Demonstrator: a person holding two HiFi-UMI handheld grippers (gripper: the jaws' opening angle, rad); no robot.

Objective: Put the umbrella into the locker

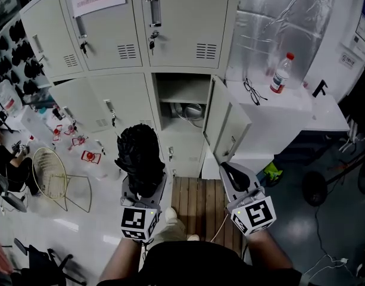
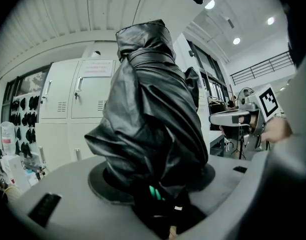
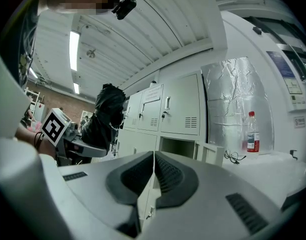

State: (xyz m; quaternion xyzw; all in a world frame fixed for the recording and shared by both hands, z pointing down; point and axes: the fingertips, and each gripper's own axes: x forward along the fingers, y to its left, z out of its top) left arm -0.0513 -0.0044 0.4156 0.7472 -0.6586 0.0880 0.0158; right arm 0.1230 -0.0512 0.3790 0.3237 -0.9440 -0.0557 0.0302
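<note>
1. A folded black umbrella (image 1: 139, 154) is held upright by the left gripper (image 1: 144, 188), with both jaws pressed on its lower end.
2. The right gripper (image 1: 231, 173) is closed tight, and nothing is held in it.
3. The umbrella is seen outside the open locker (image 1: 182, 85), in front of it.

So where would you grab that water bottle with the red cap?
Around the middle of the bottle, coming level from the front, the open side of the white ledge. It stands upright, round and slim, with the foil-wrapped column close behind it.
</note>
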